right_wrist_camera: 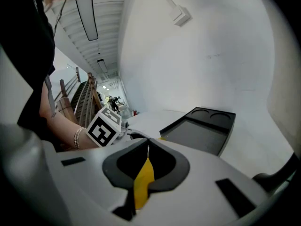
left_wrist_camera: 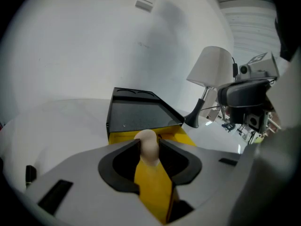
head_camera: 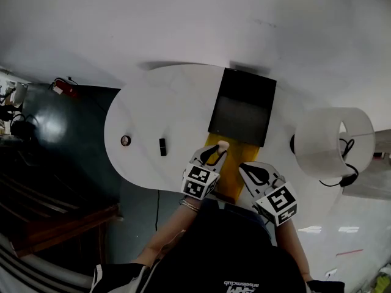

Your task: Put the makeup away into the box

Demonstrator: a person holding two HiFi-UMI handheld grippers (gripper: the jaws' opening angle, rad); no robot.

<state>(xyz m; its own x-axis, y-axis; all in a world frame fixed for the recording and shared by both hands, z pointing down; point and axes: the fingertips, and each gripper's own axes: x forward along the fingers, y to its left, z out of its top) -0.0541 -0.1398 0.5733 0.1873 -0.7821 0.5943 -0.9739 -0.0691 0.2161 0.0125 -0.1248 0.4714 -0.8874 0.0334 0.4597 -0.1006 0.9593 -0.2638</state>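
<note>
left gripper (left_wrist_camera: 149, 144) grips beige sponge (left_wrist_camera: 147, 149) | right gripper (right_wrist_camera: 147, 148) closed | yellow box (head_camera: 233, 163) beneath

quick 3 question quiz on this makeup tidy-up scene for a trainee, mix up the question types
1. True or false: the right gripper has its jaws together with nothing between them.
2. Multiple choice: what is the left gripper shut on? A) a red brush B) a beige sponge C) a lamp cord
3. Fill in: on the white table, at the picture's left of the left gripper in the head view, lie ___ small loose things.

Key: 1 true. 2 B. 3 two: a round item and a black item.
</note>
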